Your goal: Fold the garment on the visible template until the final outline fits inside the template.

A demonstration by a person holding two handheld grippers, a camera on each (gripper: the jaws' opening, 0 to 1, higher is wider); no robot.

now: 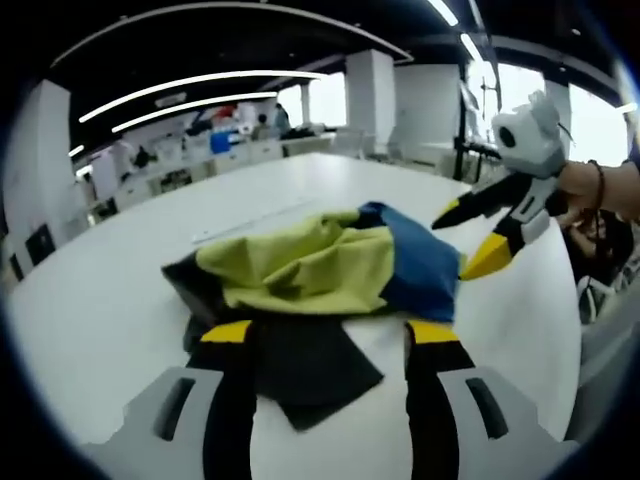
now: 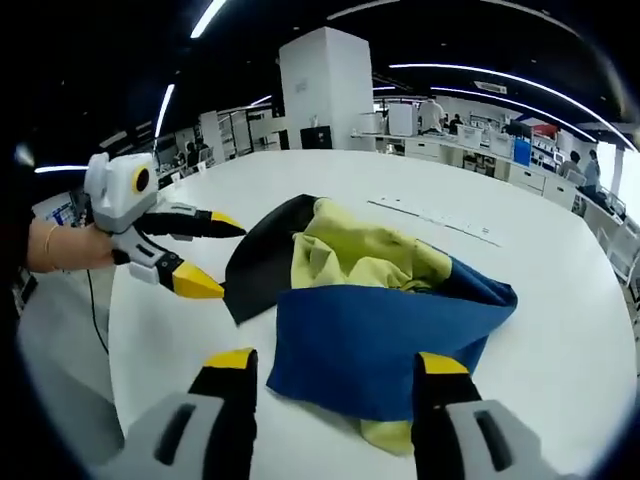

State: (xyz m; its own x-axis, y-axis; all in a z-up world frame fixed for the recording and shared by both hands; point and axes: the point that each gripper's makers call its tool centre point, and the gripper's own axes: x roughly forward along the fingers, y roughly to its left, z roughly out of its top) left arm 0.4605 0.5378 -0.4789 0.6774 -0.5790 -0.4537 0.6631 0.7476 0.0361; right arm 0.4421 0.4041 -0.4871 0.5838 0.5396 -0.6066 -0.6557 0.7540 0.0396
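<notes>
A crumpled garment of yellow-green, blue and black cloth lies heaped on a white table in an open-plan office, pale columns and strip lights beyond. In the left gripper view, the left gripper hangs low with jaws spread, a black flap of cloth between the yellow tips, while the right gripper reaches in from the right, jaws parted, just beside the blue edge. In the right gripper view, the right gripper straddles the blue panel and the left gripper points in from the left. Bare tabletop surrounds the heap on every side.
</notes>
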